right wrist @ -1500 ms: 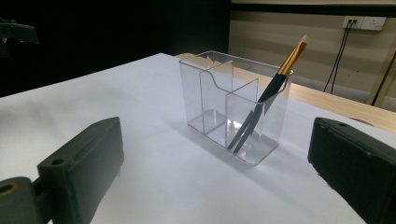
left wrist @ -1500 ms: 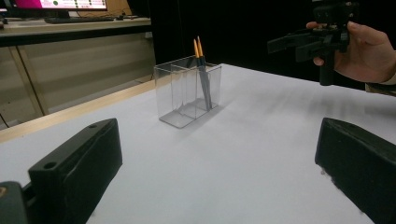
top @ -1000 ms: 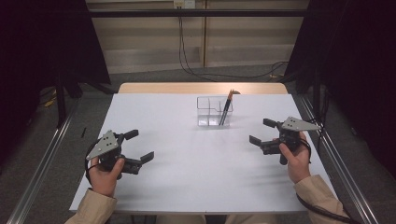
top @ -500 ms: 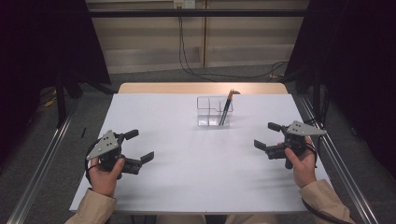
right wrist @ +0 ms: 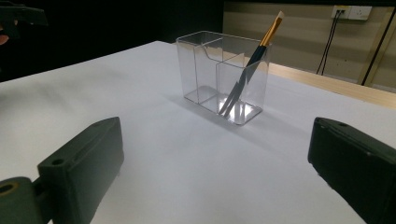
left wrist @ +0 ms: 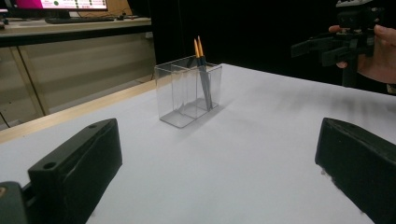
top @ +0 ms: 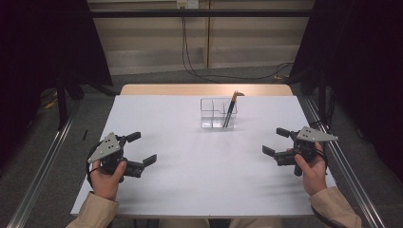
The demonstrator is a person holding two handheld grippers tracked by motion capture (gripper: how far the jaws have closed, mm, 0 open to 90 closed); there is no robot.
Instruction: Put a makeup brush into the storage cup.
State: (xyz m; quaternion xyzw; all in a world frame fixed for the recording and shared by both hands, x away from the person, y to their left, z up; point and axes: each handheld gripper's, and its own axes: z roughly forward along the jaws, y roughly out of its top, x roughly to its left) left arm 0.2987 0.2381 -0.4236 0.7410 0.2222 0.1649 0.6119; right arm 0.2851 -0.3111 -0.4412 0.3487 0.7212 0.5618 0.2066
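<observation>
Trouble, if it comes, starts at the clear plastic divided holder (top: 218, 113) standing upright toward the far middle of the table: it looks light, and the slim brushes with gold ferrules and dark handles (top: 230, 109) lean tilted out of its right-hand compartment, so a careless nudge from either tool could tip the whole thing or send the brushes skittering. Both tools sit well apart from it for now, the left gripper (top: 138, 151) low on the near left with its black jaws spread wide and empty, the right gripper (top: 276, 142) on the near right, jaws likewise parted with nothing between them. A smooth white table surface (top: 199, 171) gives little grip. Beyond it, a bare wooden strip (top: 161, 90), grey floor, dark curtains, trailing wall cables (top: 190, 52).
</observation>
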